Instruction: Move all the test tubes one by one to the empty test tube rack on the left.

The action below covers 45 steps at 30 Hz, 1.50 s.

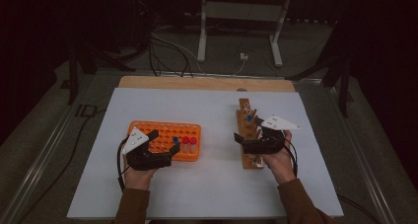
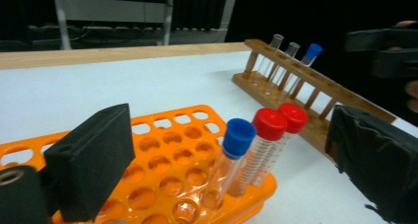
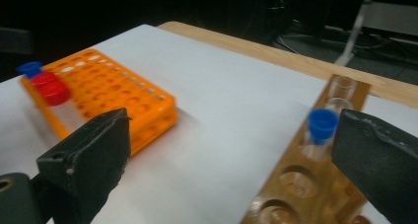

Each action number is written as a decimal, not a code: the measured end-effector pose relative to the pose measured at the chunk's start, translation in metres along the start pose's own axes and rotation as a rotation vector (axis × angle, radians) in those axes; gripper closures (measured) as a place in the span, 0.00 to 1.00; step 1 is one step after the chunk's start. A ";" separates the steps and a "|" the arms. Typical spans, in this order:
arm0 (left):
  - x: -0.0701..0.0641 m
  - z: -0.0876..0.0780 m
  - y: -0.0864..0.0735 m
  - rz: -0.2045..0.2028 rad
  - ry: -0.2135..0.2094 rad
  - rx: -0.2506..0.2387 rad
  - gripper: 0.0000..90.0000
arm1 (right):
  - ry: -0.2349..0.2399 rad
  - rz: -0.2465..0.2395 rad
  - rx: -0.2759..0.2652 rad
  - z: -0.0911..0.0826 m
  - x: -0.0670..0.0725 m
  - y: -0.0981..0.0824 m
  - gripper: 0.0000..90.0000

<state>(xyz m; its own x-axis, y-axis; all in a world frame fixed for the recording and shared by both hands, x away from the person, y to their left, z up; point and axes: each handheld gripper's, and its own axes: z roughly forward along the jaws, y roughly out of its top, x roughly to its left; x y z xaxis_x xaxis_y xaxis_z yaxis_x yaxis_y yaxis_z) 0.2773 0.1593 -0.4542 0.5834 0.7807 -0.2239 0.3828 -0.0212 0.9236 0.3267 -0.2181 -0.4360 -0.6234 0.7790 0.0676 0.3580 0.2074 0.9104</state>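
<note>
An orange tube rack (image 1: 148, 128) lies left of centre, and a wooden tube rack (image 1: 245, 157) stands to its right. My left gripper (image 1: 164, 141) is open at the orange rack's near right corner. A blue-capped tube (image 2: 231, 155) stands upright in that rack between the wide-apart jaws, touching neither. Two red-capped tubes (image 2: 268, 135) stand just beyond it. My right gripper (image 1: 248, 130) is open over the wooden rack (image 3: 296, 184). Another blue-capped tube (image 3: 320, 130) stands there, close to the right-hand jaw but apart from it. The orange rack (image 3: 108, 91) lies farther left.
Two clear uncapped tubes (image 2: 283, 56) stand at the wooden rack's far end (image 2: 261, 49). The white sheet (image 1: 207, 105) covers a wooden table (image 1: 207, 82). Cables and metal stand legs (image 1: 202, 36) lie on the floor beyond the far edge.
</note>
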 end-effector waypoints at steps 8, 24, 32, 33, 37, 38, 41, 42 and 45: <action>-0.002 0.001 0.001 -0.021 0.013 -0.003 0.01 | -0.065 0.010 0.071 0.020 -0.022 0.003 0.16; -0.004 0.004 0.000 0.000 0.045 0.043 0.01 | -0.190 0.054 0.127 0.041 -0.034 -0.005 0.80; -0.004 0.004 -0.001 -0.011 0.042 0.041 0.01 | -0.187 0.049 0.127 0.042 -0.034 -0.006 0.84; -0.004 0.004 -0.001 -0.010 0.042 0.042 0.01 | -0.188 0.051 0.126 0.042 -0.034 -0.006 0.84; -0.004 0.004 -0.001 -0.010 0.038 0.044 0.01 | -0.188 0.053 0.126 0.041 -0.034 -0.006 0.85; -0.004 0.004 -0.001 -0.010 0.041 0.045 0.01 | -0.185 0.061 0.121 0.040 -0.034 -0.006 0.85; -0.004 0.004 -0.001 -0.016 0.039 0.045 0.01 | -0.187 0.071 0.114 0.038 -0.034 -0.006 0.85; -0.004 0.004 -0.001 -0.015 0.041 0.045 0.01 | -0.190 0.069 0.114 0.037 -0.033 -0.005 0.85; -0.004 0.004 -0.001 -0.017 0.039 0.043 0.01 | -0.191 0.060 0.103 0.034 -0.032 -0.003 0.85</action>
<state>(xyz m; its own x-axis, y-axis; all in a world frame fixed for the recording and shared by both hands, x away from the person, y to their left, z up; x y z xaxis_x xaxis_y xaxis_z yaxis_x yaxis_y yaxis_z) 0.2775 0.1538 -0.4555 0.5488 0.8047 -0.2264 0.4235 -0.0342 0.9052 0.3691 -0.2235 -0.4552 -0.4591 0.8878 0.0329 0.4656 0.2089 0.8600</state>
